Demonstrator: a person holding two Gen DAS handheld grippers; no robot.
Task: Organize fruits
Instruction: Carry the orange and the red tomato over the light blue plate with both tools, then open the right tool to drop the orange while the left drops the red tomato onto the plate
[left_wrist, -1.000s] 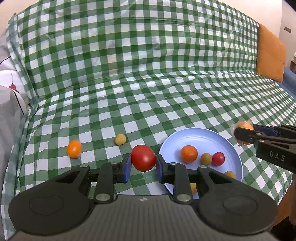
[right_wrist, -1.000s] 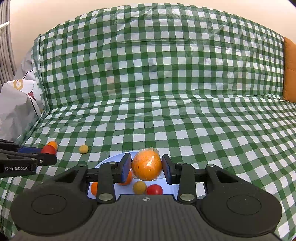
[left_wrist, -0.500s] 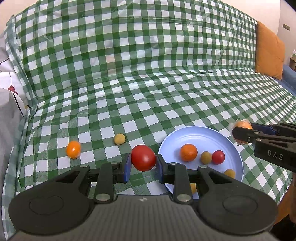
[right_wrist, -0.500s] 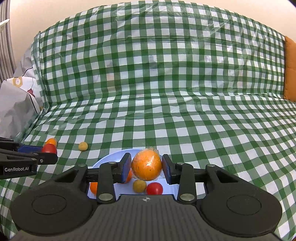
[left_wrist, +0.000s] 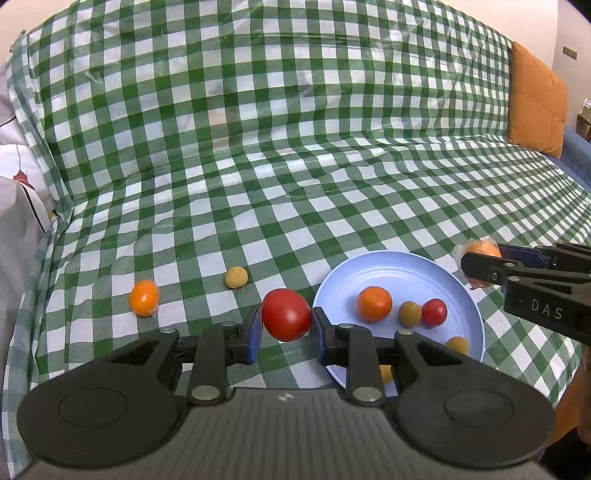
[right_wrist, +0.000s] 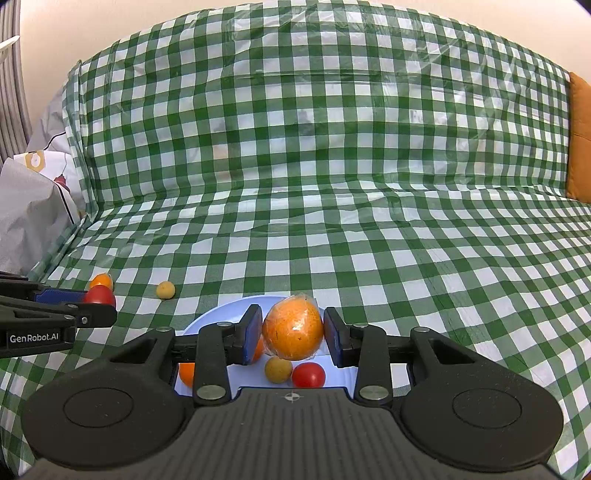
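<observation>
The left gripper (left_wrist: 286, 320) is clamped on a round red tomato (left_wrist: 286, 314); the right gripper (right_wrist: 293, 330) is clamped on a plastic-wrapped orange (right_wrist: 293, 329) above a pale blue plate (left_wrist: 406, 269).

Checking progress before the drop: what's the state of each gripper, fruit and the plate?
left gripper: shut on red tomato, lifted
right gripper: shut on wrapped orange, above plate
blue plate: holds several small fruits
small orange: on cloth
yellow fruit: on cloth

Bright, even light; fisheye-warped edges
</observation>
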